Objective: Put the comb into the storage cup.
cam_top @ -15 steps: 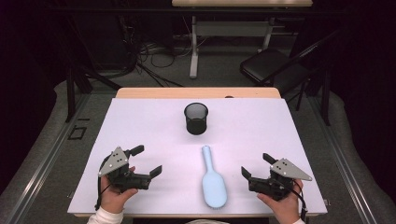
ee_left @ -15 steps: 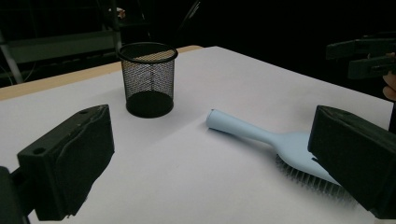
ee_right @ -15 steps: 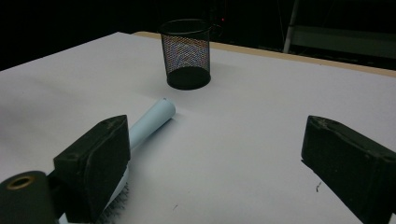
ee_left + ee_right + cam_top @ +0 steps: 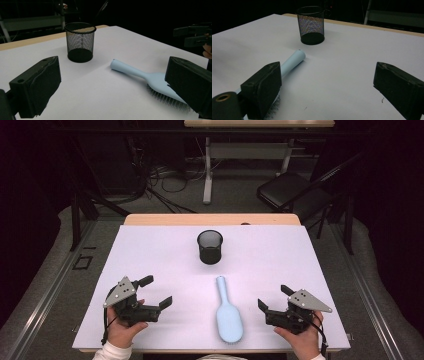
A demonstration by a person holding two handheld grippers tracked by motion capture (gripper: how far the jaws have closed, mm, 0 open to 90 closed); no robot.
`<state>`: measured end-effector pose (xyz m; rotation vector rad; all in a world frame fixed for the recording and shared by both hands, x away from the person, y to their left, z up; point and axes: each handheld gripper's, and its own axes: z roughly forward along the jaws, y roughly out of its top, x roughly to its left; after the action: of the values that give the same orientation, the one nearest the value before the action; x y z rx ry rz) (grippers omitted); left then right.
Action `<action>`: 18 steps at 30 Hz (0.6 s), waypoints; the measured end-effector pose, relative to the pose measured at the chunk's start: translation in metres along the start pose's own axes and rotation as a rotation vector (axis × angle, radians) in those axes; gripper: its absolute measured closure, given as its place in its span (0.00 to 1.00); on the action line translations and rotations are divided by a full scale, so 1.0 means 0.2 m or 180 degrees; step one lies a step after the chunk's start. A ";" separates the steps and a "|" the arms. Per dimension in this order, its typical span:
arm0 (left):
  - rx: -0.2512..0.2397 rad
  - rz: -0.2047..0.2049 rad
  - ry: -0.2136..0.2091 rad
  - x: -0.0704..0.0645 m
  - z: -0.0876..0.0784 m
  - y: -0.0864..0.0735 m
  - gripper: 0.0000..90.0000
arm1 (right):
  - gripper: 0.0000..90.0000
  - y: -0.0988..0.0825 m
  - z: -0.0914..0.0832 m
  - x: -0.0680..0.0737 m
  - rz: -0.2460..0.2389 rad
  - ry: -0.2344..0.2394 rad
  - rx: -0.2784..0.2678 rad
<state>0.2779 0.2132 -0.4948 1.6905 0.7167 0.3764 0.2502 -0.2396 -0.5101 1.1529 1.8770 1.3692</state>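
Note:
A light blue hairbrush point(image 4: 227, 314) lies bristles down near the table's front edge, its handle pointing away toward a black mesh cup point(image 4: 210, 246) that stands upright at mid-table. My left gripper point(image 4: 156, 291) rests at the front left, open, with nothing between its jaws. At the front right my right gripper point(image 4: 274, 297) is open too and holds nothing. In the left gripper view the hairbrush point(image 4: 147, 78) lies ahead to the right and the cup point(image 4: 80, 41) farther off. In the right gripper view the brush handle point(image 4: 293, 60) passes behind the left jaw, with the cup point(image 4: 311, 25) beyond.
The white table top point(image 4: 150, 255) has a wooden strip point(image 4: 210, 219) along its far edge. Beyond it are a dark chair point(image 4: 290, 190), a table leg and cables on the floor. The other gripper point(image 4: 193, 37) is at the right edge of the left gripper view.

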 end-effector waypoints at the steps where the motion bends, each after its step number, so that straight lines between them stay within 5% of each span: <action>1: -0.0022 0.0023 0.0008 0.00 -0.01 0.00 0.01 | 0.08 0.00 0.00 0.00 0.0004 0.0008 -0.0002; 9: 0.0065 0.0116 0.0030 -0.02 -0.01 0.00 0.01 | 0.10 0.00 0.02 0.01 -0.0035 0.0042 0.0096; 18: 0.0064 0.0075 0.0041 -0.02 0.00 -0.01 0.01 | 0.16 0.00 0.04 0.02 -0.0042 0.0075 0.0143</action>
<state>0.2740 0.2106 -0.4957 1.7183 0.7126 0.3983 0.2546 -0.2327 -0.5117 1.1488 1.9377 1.3453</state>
